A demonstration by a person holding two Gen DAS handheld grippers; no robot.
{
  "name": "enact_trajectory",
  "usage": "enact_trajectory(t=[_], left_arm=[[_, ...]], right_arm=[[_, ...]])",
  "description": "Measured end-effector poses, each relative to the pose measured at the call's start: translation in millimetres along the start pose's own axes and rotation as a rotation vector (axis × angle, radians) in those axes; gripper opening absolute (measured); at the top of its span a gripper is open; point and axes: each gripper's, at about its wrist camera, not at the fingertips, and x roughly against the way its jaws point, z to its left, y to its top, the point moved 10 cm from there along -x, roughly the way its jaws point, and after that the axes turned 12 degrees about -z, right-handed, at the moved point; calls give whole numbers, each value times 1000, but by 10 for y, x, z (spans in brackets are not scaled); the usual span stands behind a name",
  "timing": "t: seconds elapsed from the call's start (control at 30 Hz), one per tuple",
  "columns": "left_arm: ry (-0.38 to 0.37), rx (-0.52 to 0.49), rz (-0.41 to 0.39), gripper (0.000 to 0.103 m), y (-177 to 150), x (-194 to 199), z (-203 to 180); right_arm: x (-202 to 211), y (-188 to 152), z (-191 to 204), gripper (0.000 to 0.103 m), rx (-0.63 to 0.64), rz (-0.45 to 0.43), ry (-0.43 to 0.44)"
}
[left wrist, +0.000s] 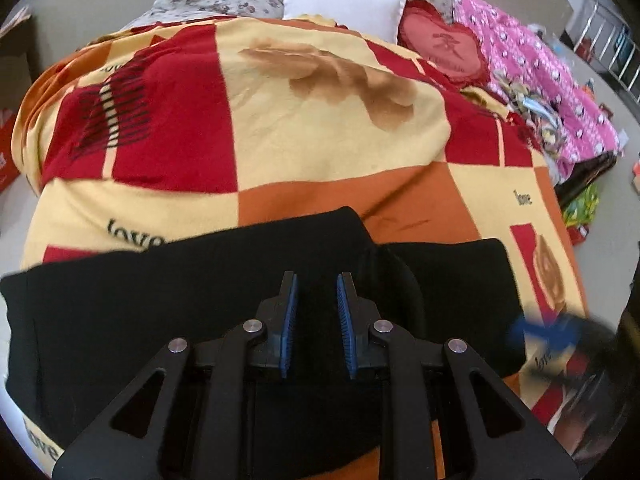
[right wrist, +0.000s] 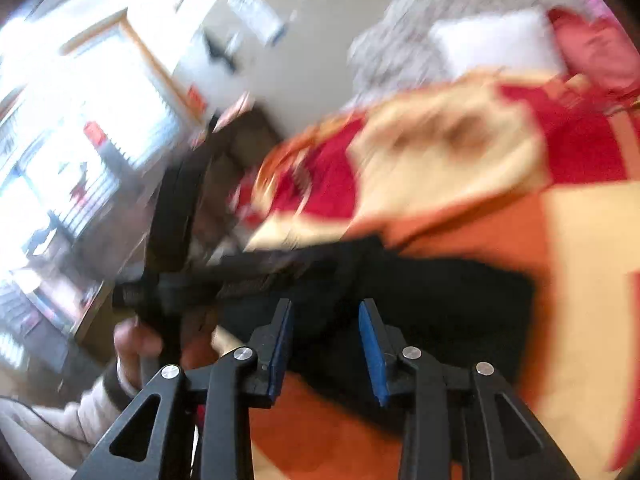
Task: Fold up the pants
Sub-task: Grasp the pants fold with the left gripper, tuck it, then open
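The left hand-held gripper hangs over the black pants, its 2 blue pads set a narrow gap apart with nothing pinched between them — dark cloth only shows behind the gap. The right hand-held gripper has its pads spread wider and bare, pointing at the same pants; that view is heavily blurred. The pants lie folded into a broad black band across the near end of the bed, on a blanket checked in red, cream and orange with "love" printed on it. In the right wrist view a hand with a pale sleeve grips the other black tool at the left. Further up the bed lie a white pillow, a red heart-shaped cushion and a pink quilt.
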Motion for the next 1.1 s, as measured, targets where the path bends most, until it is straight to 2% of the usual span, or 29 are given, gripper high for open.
enact_trajectory(t=[0.1,0.23,0.33,0.4,0.53,0.67,0.77,0.87,1.0,1.1], left_arm=[[-1,7,-23,18,7,84,-83],[9,-2,-30,25,-64,105,-200],[72,-13,-25,25,-158,35,-232],[90,2,-5,25,-259,-52,-230],[94,28,-25,26,-277,-82,-205],[85,47,-14,26,-265,-5,-185],[115,31,-30,26,-278,58,-142],[121,37,-28,26,-344,59,-110],[134,29,-42,26,-368,77,-99],[135,44,-39,26,-391,173,-61]], right_arm=[[117,142,-368,33,65,-16,-172],[-80,42,-564,33,59,42,-206],[-314,-105,-669,33,104,104,-272],[-405,-226,-704,33,129,132,-286],[-392,-204,-667,33,174,149,-314],[-224,-102,-520,33,178,123,-310],[-74,-104,-387,33,204,108,-316],[-2,-227,-319,33,216,120,-317],[-94,-563,-403,33,218,197,-342],[-75,-544,-347,33,228,190,-350]])
